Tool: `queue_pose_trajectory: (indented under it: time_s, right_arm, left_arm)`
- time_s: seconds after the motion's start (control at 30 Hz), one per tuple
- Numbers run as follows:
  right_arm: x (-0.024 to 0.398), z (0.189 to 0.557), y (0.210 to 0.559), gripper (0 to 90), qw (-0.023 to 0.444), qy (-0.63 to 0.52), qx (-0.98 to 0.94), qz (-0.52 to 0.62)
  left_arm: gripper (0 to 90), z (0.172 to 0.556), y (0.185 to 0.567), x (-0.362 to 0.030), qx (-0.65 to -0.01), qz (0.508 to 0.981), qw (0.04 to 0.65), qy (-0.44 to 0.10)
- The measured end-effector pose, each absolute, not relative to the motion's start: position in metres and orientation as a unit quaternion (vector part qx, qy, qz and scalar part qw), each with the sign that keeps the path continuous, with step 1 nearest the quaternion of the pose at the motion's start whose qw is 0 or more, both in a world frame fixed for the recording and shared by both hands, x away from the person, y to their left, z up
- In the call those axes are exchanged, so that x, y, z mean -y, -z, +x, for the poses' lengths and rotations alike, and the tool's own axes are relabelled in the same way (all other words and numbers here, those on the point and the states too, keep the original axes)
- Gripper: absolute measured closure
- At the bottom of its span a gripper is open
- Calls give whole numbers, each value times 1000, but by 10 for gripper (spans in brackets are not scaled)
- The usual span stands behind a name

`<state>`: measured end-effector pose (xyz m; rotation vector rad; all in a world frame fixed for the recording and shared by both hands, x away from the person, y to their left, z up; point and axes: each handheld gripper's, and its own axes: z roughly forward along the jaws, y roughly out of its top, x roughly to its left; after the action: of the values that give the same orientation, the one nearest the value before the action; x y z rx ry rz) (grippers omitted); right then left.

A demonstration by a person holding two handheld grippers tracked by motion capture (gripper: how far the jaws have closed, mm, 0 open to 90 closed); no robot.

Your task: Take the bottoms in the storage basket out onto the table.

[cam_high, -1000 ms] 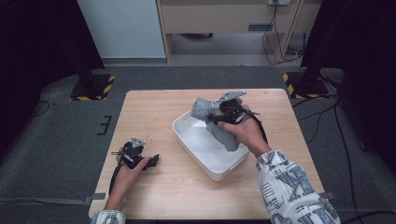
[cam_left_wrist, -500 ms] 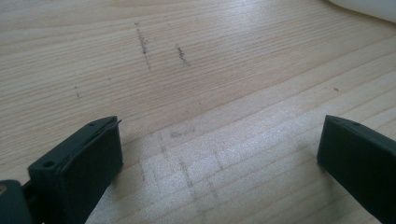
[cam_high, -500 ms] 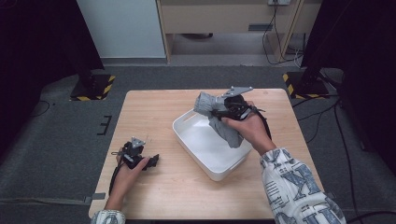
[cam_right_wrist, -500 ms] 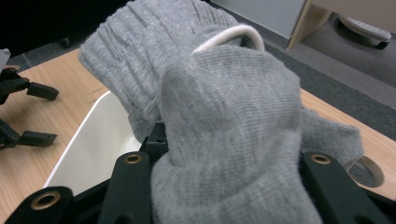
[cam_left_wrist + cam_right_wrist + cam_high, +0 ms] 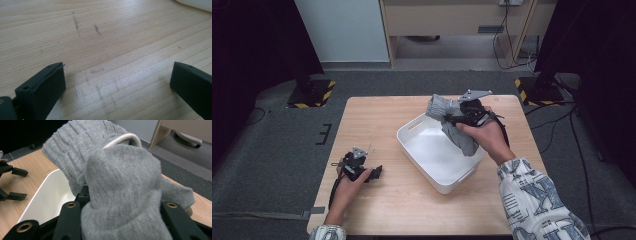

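A grey knitted cloth [image 5: 460,139] hangs bunched above the far right side of a white tub [image 5: 434,155] in the middle of the wooden table [image 5: 377,125]. My right gripper [image 5: 451,118] is shut on it. In the right gripper view the cloth [image 5: 120,182] bulges up between the two black jaws of my right gripper [image 5: 122,225] and hides most of the scene; the tub [image 5: 47,195] lies below at the left. My left gripper [image 5: 362,169] rests on the table at the near left. Its jaws stand wide open over bare wood in the left gripper view [image 5: 117,85].
The tub sits slanted, one corner toward the near edge. A corner of the tub [image 5: 197,3] shows at the top right of the left gripper view. Beyond the table are grey floor, a wooden cabinet [image 5: 452,20] and black stands with striped bases [image 5: 312,95].
My right gripper has risen a little and drifted toward the far right with the cloth, so more of it hangs free of the tub. The left gripper has stayed still.
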<state>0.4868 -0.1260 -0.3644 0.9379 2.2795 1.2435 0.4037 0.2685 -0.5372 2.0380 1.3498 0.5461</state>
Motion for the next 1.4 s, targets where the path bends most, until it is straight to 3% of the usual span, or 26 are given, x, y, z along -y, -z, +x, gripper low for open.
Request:
queue_pose_trajectory:
  time_s: [1.4]
  right_arm:
    - [194, 490, 357, 547, 226, -440, -780, 382]
  left_arm:
    - [0, 404, 537, -268, -512, 773, 313, -207]
